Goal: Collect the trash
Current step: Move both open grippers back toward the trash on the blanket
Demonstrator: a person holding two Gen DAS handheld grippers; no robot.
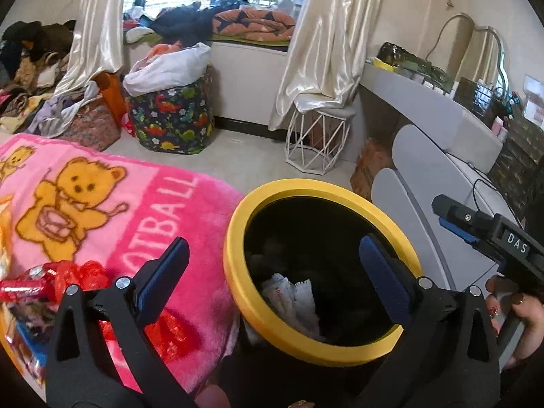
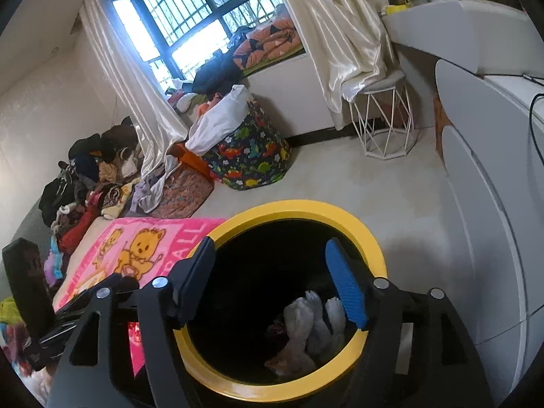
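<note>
A black trash bin with a yellow rim (image 1: pixel 234 238) stands beside a pink bear blanket (image 1: pixel 102 204). My left gripper (image 1: pixel 274 241) hangs open over the bin's mouth with nothing between its pads. White crumpled wrappers (image 1: pixel 292 295) lie inside the bin. Red shiny wrappers (image 1: pixel 68 272) and other packets rest on the blanket at lower left. My right gripper (image 2: pixel 271 246) is also open and empty above the bin rim (image 2: pixel 374 248), with pale crumpled trash (image 2: pixel 316 319) below it. In the left wrist view the right gripper (image 1: pixel 442 212) comes in from the right, held by a hand (image 1: pixel 520 312).
A dinosaur-print basket (image 1: pixel 173 119) stuffed with white cloth stands on the floor behind. A white wire stool (image 1: pixel 316 136) sits under the curtain. A white desk (image 1: pixel 442 119) runs along the right. Piled clothes (image 1: pixel 27 68) fill the left.
</note>
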